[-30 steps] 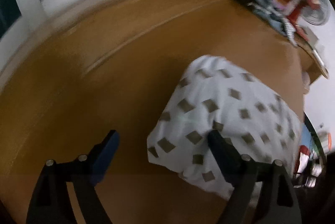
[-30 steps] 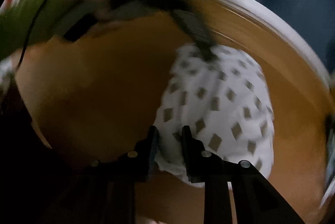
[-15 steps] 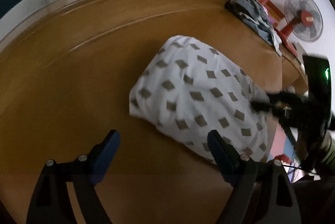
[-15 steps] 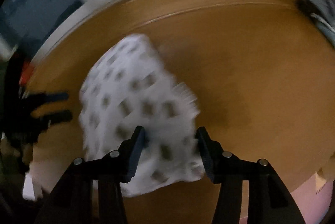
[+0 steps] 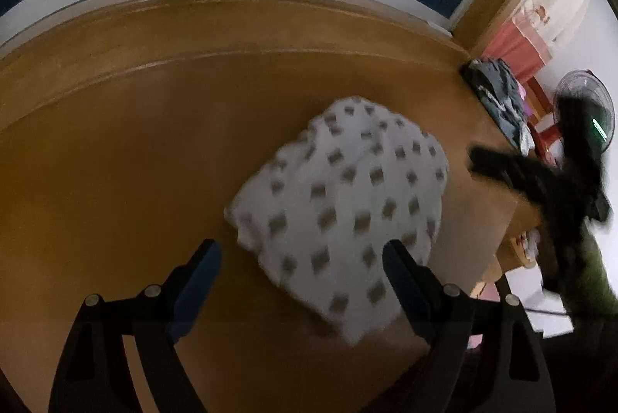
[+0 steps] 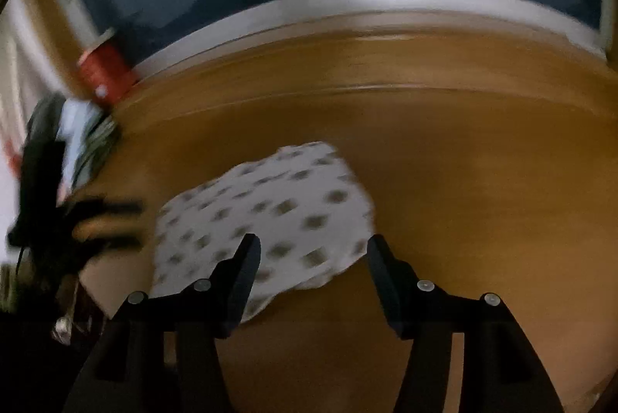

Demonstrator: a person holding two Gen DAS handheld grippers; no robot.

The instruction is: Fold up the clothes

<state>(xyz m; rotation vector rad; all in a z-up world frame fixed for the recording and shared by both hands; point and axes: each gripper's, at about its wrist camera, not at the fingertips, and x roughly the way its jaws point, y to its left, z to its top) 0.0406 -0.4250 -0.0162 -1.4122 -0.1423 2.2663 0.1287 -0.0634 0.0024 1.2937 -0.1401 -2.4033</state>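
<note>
A folded white garment with brown diamond marks lies on the wooden table. My left gripper hangs open just in front of it, the right finger over the cloth's near edge, nothing held. In the right wrist view the same garment lies ahead and to the left. My right gripper is open above its near edge and holds nothing. The right gripper also shows as a blurred black shape at the table's right edge in the left wrist view, and the left one at the left in the right wrist view.
A pile of dark and grey clothes sits at the table's far right corner, seen again as a pile of clothes in the right wrist view. A fan stands beyond the table's right edge. A red cylinder stands by the window.
My right gripper went from shut on the garment's edge to wide open and drew back. The left gripper stayed open and pulled back. The garment now lies flat and free.
</note>
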